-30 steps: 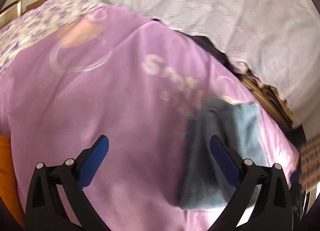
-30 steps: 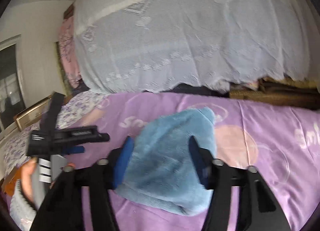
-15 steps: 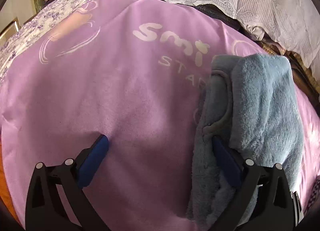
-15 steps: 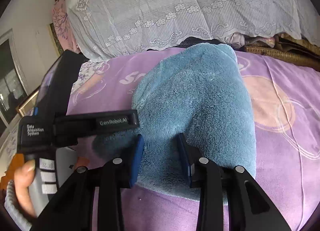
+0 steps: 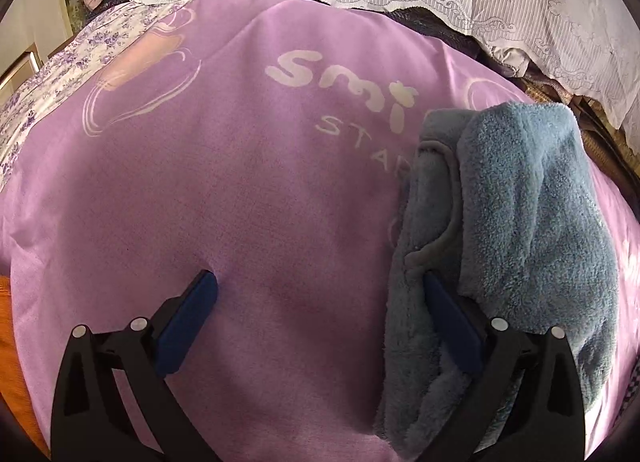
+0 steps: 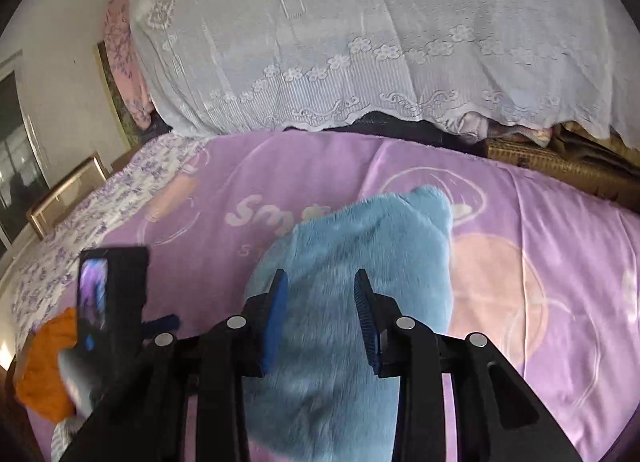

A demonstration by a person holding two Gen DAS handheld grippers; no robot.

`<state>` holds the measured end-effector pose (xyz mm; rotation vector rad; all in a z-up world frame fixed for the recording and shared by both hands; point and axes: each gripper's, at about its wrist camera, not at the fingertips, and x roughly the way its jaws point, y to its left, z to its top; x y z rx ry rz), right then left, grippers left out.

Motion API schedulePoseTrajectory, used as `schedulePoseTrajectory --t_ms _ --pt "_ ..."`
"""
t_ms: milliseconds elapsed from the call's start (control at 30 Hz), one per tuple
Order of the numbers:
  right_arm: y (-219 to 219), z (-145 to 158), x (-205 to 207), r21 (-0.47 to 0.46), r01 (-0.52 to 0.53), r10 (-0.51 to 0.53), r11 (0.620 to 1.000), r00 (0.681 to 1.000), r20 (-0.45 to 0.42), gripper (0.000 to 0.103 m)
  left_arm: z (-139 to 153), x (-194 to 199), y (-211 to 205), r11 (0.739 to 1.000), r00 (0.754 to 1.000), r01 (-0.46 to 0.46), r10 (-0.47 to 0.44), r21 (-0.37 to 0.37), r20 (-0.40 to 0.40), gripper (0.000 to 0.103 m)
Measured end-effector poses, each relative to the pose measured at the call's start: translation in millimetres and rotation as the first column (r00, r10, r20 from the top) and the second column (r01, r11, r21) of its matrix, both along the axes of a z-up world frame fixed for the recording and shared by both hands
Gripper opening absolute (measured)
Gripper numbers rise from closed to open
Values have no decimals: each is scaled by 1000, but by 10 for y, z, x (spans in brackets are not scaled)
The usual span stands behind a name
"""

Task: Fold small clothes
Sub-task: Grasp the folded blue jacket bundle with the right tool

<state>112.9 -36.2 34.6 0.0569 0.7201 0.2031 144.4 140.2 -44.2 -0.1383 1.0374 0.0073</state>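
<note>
Right up close, the right tool (image 6: pixel 320 302) sits over the near part of the blue fleece garment (image 6: pixel 360 294), its jaws narrowed but with a clear gap between the pads and no fabric pinched that I can see, so it reads as released, not gripping. The left tool (image 5: pixel 320 310) is spread wide, one pad resting on the purple bedspread (image 5: pixel 240 182), the other pad tucked at the garment's left edge, nothing clamped there either. The garment itself lies on the bed, doubled over into a narrow bundle, a top layer lapped across a lower one with a seamed hem showing along its left side. So at least one fold looks done; I judge a further fold or a tidy-up still to come. Off to the left, an orange cloth (image 6: pixel 44 374) waits at the bed's edge, perhaps next in line. Further back, a white lace cover (image 6: pixel 360 42) drapes over a heap.
</note>
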Motion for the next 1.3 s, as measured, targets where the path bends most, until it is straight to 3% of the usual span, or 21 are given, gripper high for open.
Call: schedulePoseTrajectory --t_ms 133,267,333,467,600,733,833,933,1000,1100,1300 --pt "159 -159 423 -70 -17 12 997 997 -80 35 -17 10 -10 1000 1000 4 -3 29 -14 99" --pt "193 -665 766 -70 -24 7 997 973 -233 35 -55 26 -7 999 1000 -7 9 48 -30 99" --pt "132 -796 782 -23 -6 1 1000 977 -213 35 -77 45 -30 998 1000 -16 18 62 -24 99" --pt "80 -732 706 19 -6 9 1000 982 -190 35 -66 32 -13 999 1000 -20 21 49 -16 99" --pt "-140 -338 416 115 6 5 993 996 -93 35 126 -65 62 1000 1000 -12 12 -8 8 99" --pt "-333 -90 -37 96 11 -10 995 1000 -8 36 448 -240 93 1000 995 -10 11 -2 103 99" --pt "-420 -184 -266 64 18 -17 998 1000 -2 36 498 -288 6 998 991 53 -49 -30 126 99" --pt "-485 -461 -347 84 23 -19 996 999 -49 36 266 -195 -166 996 996 49 -55 80 68 99" --pt "-497 -663 -399 105 43 -41 994 999 -27 36 50 -97 -223 992 999 30 -34 122 33 99" --pt "-411 -777 -463 61 49 -52 997 998 38 37 17 -66 -167 996 999 22 -24 89 24 99" --pt "-535 -780 -483 136 45 -51 990 998 47 37 72 -133 -169 996 997 21 -27 87 67 99"
